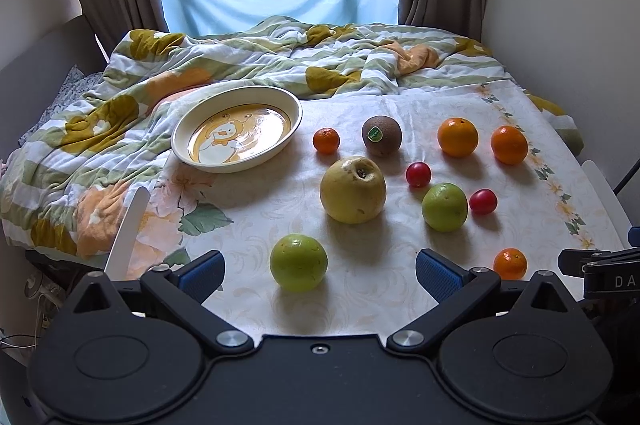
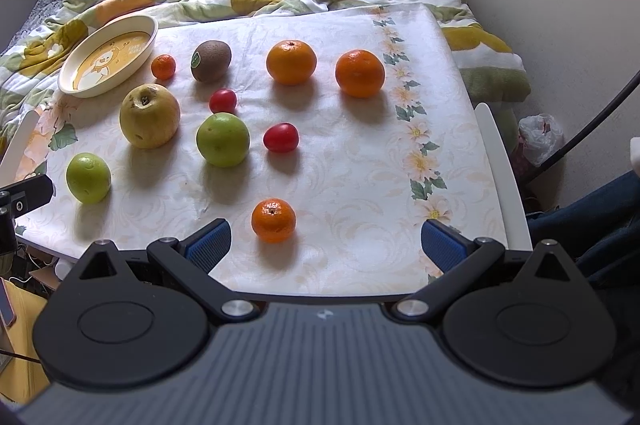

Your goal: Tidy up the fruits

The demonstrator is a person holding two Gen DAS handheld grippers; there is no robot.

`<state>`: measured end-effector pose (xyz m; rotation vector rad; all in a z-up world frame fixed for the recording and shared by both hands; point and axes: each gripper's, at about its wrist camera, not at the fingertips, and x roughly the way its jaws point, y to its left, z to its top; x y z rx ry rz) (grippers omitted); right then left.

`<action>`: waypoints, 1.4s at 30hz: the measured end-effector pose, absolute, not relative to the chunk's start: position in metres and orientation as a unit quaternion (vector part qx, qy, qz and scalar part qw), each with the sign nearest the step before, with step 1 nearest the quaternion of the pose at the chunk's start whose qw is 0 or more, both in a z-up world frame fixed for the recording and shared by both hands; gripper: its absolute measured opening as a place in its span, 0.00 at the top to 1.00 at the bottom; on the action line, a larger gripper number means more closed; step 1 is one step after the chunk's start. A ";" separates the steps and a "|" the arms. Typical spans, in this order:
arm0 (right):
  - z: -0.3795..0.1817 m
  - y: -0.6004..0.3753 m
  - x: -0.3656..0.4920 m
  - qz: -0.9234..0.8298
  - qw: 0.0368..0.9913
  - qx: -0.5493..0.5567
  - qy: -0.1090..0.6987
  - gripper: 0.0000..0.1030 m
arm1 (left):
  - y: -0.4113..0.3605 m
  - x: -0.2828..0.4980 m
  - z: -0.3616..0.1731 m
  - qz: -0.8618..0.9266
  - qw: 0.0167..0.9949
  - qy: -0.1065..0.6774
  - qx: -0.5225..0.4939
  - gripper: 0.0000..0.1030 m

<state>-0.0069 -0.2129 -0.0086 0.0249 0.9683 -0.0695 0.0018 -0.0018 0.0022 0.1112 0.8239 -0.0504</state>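
We hold our left gripper (image 1: 320,275) with its blue-padded fingers (image 1: 202,275) spread wide, gripping nothing; our right gripper (image 2: 326,245) is likewise spread wide and empty, level beside it on the near right

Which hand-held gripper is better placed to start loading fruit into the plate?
Left. The left hand-held gripper, open, has a green apple between its fingers, and the plate lies on its side. The right hand-held gripper faces a small orange, farther from the plate.
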 end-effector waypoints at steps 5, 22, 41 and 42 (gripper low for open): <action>-0.009 -0.213 -0.007 -0.033 0.884 0.012 0.466 0.00 | 0.001 0.004 0.002 -0.025 0.914 0.400 0.053 0.00; -0.010 -0.208 -0.007 -0.029 0.885 0.009 0.465 0.00 | 0.001 0.004 0.003 -0.025 0.915 0.400 0.054 0.00; -0.009 -0.208 -0.007 -0.028 0.884 0.010 0.466 0.00 | 0.002 0.005 0.005 -0.026 0.915 0.399 0.052 0.00; -0.009 -0.208 -0.007 -0.028 0.884 0.010 0.466 0.00 | 0.003 0.005 0.005 -0.026 0.915 0.399 0.052 0.00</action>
